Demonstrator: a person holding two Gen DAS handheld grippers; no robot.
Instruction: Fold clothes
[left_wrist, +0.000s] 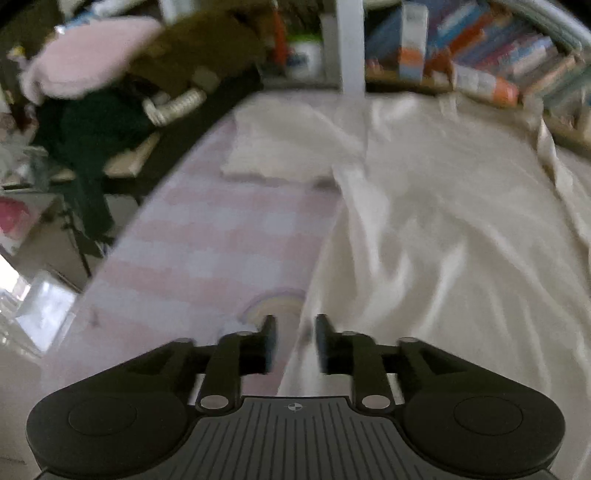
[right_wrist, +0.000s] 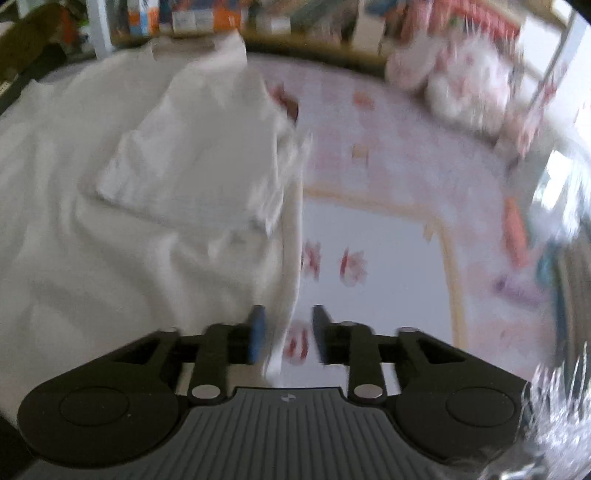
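A white garment (left_wrist: 443, 221) lies spread and wrinkled on a pink patterned bed sheet (left_wrist: 207, 236), one sleeve folded out to the left. My left gripper (left_wrist: 295, 343) is open, its fingers straddling the garment's left edge near the hem. In the right wrist view the same garment (right_wrist: 147, 206) fills the left half, with a sleeve folded over its body. My right gripper (right_wrist: 286, 332) is open over the garment's right edge, the cloth edge between its fingers. Both views are motion-blurred.
A shelf of books (left_wrist: 498, 62) runs behind the bed. A chair piled with dark and pink clothes (left_wrist: 96, 96) stands off the bed's left side. Pink and white soft items (right_wrist: 461, 81) sit at the far right of the sheet (right_wrist: 388, 177).
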